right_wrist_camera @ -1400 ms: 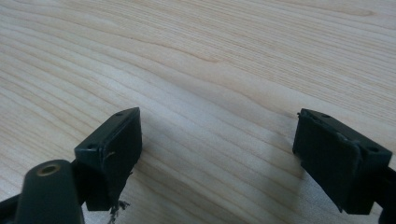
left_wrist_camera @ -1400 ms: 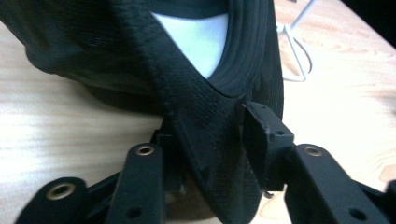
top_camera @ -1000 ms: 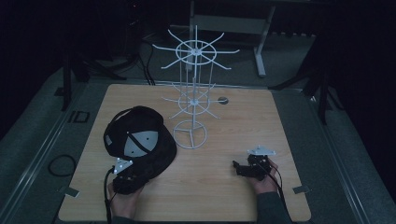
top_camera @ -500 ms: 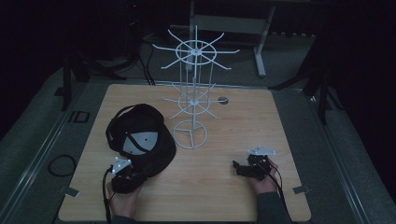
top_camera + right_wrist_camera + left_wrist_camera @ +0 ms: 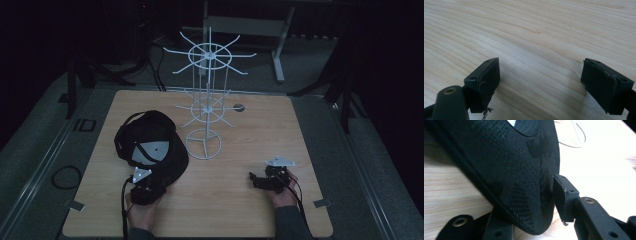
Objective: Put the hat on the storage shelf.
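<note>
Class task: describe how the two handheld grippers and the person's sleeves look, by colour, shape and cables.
Both the left gripper and the right gripper are black, each topped by a grey three-cornered plate and trailing a dark cable. Their jaws are blocky black pads with brass-ringed holes. The sleeves are dark.

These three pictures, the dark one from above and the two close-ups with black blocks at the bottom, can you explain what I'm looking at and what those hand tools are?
Nothing here is a robot: a person sits at a wooden table and holds a hand-operated claw in each hand.

The dark picture comes from a fixed camera above the table. The left claw is at the lower left, the right claw at the lower right. On the table lie a black cap and a white wire rack with spokes, standing upright.

The two close-ups come from small cameras riding on the claws, looking along their black jaws.

In the left gripper view, the cap's brim sits between the jaws, which seem closed on its edge. In the right gripper view, the jaws are wide apart over bare wood, holding nothing.
</note>
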`<state>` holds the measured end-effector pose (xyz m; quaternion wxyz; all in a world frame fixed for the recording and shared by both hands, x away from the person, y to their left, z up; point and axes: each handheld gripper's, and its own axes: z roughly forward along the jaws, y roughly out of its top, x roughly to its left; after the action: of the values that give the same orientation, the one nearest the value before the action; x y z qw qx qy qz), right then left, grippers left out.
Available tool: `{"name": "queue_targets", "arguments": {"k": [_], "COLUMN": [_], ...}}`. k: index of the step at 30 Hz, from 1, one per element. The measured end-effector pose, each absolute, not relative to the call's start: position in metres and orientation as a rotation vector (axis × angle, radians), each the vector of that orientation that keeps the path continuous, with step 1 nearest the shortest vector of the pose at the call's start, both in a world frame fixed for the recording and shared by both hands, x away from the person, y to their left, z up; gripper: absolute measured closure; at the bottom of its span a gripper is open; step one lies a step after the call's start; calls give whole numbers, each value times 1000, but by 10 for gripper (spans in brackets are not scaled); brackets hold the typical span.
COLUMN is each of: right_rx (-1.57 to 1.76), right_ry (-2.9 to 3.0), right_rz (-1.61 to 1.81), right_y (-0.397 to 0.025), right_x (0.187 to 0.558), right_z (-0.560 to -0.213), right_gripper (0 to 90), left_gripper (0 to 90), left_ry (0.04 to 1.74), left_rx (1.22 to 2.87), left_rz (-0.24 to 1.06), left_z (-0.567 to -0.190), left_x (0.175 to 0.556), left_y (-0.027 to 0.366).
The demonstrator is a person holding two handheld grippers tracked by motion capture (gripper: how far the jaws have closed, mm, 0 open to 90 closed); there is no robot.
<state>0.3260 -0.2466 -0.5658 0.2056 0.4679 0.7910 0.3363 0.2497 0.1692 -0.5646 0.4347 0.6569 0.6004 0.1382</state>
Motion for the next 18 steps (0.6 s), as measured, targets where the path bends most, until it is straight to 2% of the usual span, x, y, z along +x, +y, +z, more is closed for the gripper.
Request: {"name": "queue_targets", "arguments": {"k": [9, 18], "right_rx": [1304, 1304], "right_ry": [2205, 2205], "right_rz": [937, 937], "right_y": [-247, -247], "right_x": [326, 326], "right_z": [-566, -566], "right_gripper": [153, 153], "left_gripper": [763, 800], "left_ry": [1466, 1496], "left_rx": [1565, 1488], "left_rz": [281, 259], "left_z": [-560, -553], "left_x": [249, 250], "left_y": [172, 178]}}
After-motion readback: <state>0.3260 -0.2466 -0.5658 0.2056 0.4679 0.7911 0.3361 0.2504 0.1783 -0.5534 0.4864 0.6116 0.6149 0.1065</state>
